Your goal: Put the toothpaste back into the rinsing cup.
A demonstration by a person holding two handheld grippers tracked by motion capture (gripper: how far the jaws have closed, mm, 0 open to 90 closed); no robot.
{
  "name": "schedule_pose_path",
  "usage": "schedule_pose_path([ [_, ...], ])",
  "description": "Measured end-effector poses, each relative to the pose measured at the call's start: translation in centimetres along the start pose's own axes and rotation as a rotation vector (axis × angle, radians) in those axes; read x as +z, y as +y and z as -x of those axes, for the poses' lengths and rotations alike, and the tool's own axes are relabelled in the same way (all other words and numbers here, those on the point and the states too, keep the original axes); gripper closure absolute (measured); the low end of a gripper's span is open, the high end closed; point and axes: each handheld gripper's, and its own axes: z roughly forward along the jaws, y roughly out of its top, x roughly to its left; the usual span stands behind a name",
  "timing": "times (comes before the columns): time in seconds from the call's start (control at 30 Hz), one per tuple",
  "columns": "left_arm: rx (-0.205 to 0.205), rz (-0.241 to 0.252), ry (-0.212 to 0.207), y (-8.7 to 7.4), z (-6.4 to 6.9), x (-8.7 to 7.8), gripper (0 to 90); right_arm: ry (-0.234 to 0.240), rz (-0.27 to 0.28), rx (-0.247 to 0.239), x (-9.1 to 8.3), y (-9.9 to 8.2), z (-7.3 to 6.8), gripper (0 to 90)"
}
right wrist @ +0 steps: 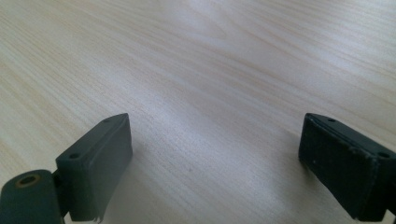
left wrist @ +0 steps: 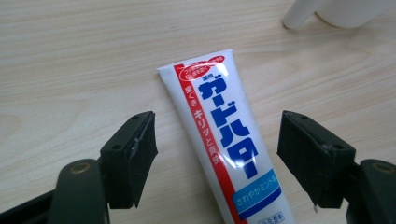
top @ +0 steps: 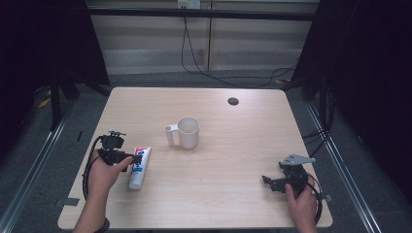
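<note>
Left gripper (left wrist: 217, 154) spread astride toothpaste tube (left wrist: 224, 140) lying flat near-left of mug (top: 188, 132), lower and pinch mid-body squarely; right gripper (right wrist: 215, 168) spread, idle over bare table (right wrist: 196, 60)

The high view looked forward and down over the whole table (top: 218, 194). Both gripper views sat close above its wood; the left shared the tube (left wrist: 224, 144) and mug (left wrist: 345, 9).
</note>
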Motion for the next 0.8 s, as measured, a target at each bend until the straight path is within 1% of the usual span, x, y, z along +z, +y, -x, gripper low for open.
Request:
schedule_pose_path([
  [0.03,0.001,-0.012,-0.003,0.1,0.2,0.3,28.1,0.0,0.0,0.0,0.0,0.0,0.0,9.3],
  [0.13,-0.005,-0.019,-0.003,0.1,0.3,0.5,28.2,0.0,0.0,0.0,0.0,0.0,0.0,9.3],
  [0.2,0.001,-0.034,0.003,0.2,0.4,0.9,28.2,0.0,0.0,0.0,0.0,0.0,0.0,9.3],
  [0.27,-0.003,-0.037,0.007,0.2,0.5,1.1,28.4,0.0,0.0,0.0,0.0,0.0,0.0,9.3],
  [0.3,-0.003,-0.046,0.013,0.2,0.5,1.3,28.4,0.0,0.0,0.0,0.0,0.0,0.0,9.3],
  [0.43,-0.012,-0.054,0.011,0.2,0.6,1.8,28.4,0.0,0.0,0.0,0.0,0.0,0.0,9.3],
  [0.63,-0.003,-0.067,0.01,0.2,0.9,2.4,29.3,0.0,0.0,0.0,0.0,0.0,0.0,9.3],
  [0.73,-0.022,-0.069,0.01,0.3,1.2,2.7,30.9,-0.001,0.0,0.0,0.0,0.0,0.0,9.3],
  [0.77,-0.02,-0.077,0.019,0.3,1.3,2.9,31.2,0.0,0.0,0.0,0.0,0.0,0.0,9.3],
  [0.8,-0.02,-0.077,0.019,0.3,1.3,2.9,31.4,-0.001,0.0,0.0,0.0,0.0,0.0,9.3],
])
